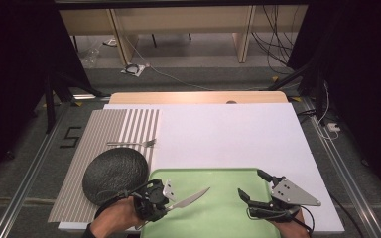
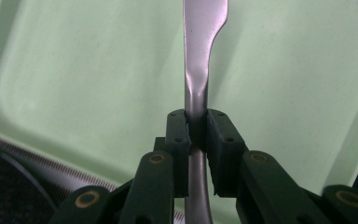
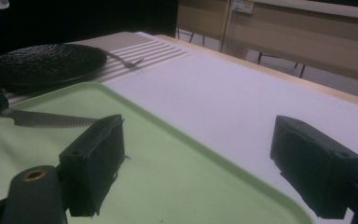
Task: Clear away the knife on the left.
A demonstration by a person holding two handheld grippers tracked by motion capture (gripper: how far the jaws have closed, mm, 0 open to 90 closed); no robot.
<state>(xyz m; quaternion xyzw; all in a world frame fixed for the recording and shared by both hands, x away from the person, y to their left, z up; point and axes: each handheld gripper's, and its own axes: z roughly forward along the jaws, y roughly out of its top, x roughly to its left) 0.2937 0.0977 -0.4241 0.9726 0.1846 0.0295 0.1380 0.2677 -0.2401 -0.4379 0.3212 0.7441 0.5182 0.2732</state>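
High view: at the table's (image 1: 258,129) left side a dark plate (image 1: 115,174) sits on a striped mat (image 1: 99,134), with a fork (image 1: 131,144) lying beyond it. Just right of the plate, at the near edge, the left gripper (image 1: 167,203) is clamped on a table knife (image 1: 191,199), which points right over the near-left corner of the green tray (image 1: 213,218), blade clear of the tray floor. In the left gripper view the pads pinch the knife (image 2: 196,70) at the neck, where handle narrows into blade, with the handle running back between the jaws. The knife looks like stiff, polished steel, light but slick, so a grip on the thin flat neck could let it twist or slide; holding on the broader handle, flat faces against the pads, would likely sit firmer. The left forearm enters from the bottom, gripper roughly level and aimed right. Farther right, over the tray's near-right part, the right gripper (image 1: 250,187) rests with jaws spread and nothing between them, aimed left toward the knife; the right gripper view shows the serrated blade (image 3: 51,120) across the tray (image 3: 168,158).
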